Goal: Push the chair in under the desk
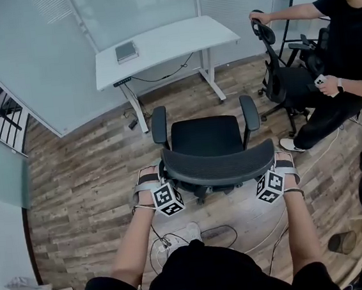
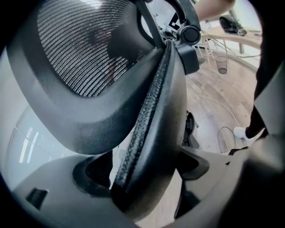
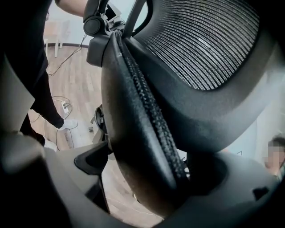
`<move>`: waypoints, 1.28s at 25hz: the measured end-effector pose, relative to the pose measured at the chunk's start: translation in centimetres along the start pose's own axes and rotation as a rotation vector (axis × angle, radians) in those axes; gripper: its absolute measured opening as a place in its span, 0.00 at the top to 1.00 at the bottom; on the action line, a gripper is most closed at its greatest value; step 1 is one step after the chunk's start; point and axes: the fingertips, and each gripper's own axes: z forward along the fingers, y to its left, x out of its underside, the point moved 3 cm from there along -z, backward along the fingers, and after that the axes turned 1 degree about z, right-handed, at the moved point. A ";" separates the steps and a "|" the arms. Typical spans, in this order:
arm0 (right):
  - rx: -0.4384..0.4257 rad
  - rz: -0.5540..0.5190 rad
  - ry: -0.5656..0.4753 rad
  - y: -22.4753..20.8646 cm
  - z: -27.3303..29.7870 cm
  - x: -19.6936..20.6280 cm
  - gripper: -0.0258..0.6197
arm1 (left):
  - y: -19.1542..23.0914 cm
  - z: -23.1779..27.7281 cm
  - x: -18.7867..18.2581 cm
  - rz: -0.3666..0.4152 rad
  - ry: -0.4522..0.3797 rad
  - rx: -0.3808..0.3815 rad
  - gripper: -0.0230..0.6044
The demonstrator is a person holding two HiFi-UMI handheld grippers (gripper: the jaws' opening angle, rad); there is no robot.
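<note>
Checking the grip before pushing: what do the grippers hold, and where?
The chair, by the top rim of its backrest: left gripper clamps the rim's left end, right gripper the right end.

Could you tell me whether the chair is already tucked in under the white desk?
No, in the head view the chair stands clear of the desk, with bare wooden floor between them.

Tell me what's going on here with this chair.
A person has a left hand-held gripper and right hand-held gripper shut on the two ends of the backrest of the black chair. The chair faces the white desk but stands apart from it, not yet pushed under. Another person sits nearby at the right.
</note>
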 end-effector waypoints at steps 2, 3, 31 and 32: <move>-0.009 -0.002 0.007 -0.3 0.6 -0.6 0.13 | 0.7 0.5 0.5 0.011 -0.004 0.011 0.26; -0.009 -0.001 0.008 -0.7 1.0 -0.8 0.13 | 1.0 0.8 0.6 0.020 -0.008 0.015 0.26; -0.041 -0.016 0.016 -9.7 12.2 -4.0 0.14 | 10.2 11.6 1.9 0.081 -0.009 0.024 0.25; -0.046 -0.021 0.012 -9.9 12.6 -4.0 0.14 | 10.3 11.7 1.9 0.078 -0.004 0.022 0.25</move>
